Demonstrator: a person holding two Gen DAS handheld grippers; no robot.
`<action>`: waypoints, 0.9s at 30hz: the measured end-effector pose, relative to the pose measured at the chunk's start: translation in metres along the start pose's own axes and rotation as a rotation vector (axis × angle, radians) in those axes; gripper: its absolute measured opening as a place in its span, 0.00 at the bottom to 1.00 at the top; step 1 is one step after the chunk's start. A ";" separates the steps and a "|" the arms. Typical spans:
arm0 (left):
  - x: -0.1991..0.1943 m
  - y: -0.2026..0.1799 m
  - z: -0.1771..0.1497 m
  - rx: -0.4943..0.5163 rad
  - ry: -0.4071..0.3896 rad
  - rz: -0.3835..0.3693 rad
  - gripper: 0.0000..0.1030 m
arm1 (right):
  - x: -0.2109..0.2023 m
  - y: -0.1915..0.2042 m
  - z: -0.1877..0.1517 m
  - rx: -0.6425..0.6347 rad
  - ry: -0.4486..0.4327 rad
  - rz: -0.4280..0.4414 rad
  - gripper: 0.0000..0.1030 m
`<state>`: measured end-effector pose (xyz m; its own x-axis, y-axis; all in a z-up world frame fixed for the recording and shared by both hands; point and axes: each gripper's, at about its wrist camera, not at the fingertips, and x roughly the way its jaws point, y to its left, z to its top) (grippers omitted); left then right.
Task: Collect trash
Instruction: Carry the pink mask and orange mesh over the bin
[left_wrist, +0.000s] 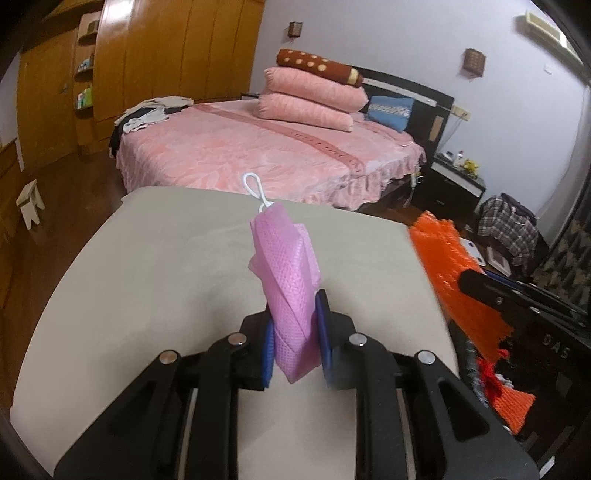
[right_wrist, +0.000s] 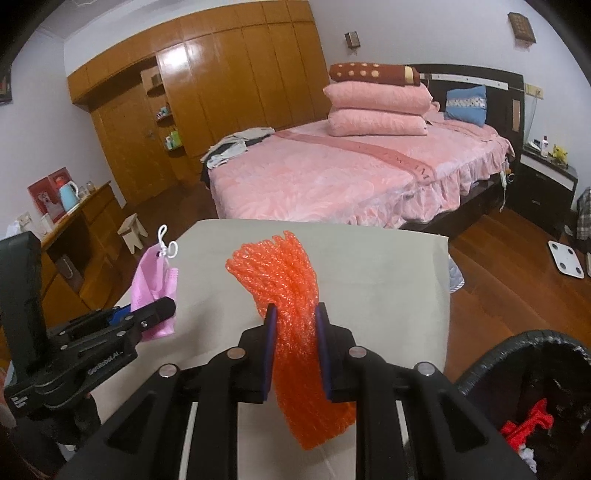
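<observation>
My left gripper (left_wrist: 295, 343) is shut on a pink mesh bag (left_wrist: 286, 280) with a white loop at its top, held upright above the beige table (left_wrist: 147, 280). The same pink mesh bag (right_wrist: 153, 284) and the left gripper (right_wrist: 162, 308) show at the left of the right wrist view. My right gripper (right_wrist: 295, 350) is shut on an orange foam net (right_wrist: 284, 280), lifted over the table (right_wrist: 388, 288). That orange foam net (left_wrist: 443, 254) appears blurred at the right of the left wrist view. A black trash bin (right_wrist: 480, 373) holding red scraps sits at the lower right.
A pink bed (right_wrist: 332, 173) with stacked pillows stands beyond the table, and wooden wardrobes (right_wrist: 221, 81) line the far wall. A small stool (right_wrist: 133, 230) and a low wooden cabinet (right_wrist: 85, 221) stand to the left. A white scale (right_wrist: 567, 258) lies on the wooden floor at right.
</observation>
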<state>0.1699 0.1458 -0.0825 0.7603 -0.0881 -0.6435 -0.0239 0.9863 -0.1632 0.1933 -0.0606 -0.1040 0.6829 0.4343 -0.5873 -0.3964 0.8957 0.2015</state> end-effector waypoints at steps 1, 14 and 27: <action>-0.006 -0.005 -0.002 0.005 -0.005 -0.006 0.18 | -0.007 0.000 -0.001 0.003 -0.005 0.002 0.20; -0.058 -0.054 -0.021 0.033 -0.039 -0.080 0.18 | -0.086 -0.011 -0.012 -0.008 -0.095 -0.001 0.20; -0.085 -0.112 -0.030 0.111 -0.078 -0.162 0.18 | -0.147 -0.036 -0.031 0.016 -0.161 -0.063 0.20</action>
<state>0.0888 0.0386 -0.0319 0.7965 -0.2399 -0.5550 0.1712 0.9698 -0.1734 0.0880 -0.1597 -0.0492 0.7961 0.3859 -0.4662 -0.3408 0.9224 0.1816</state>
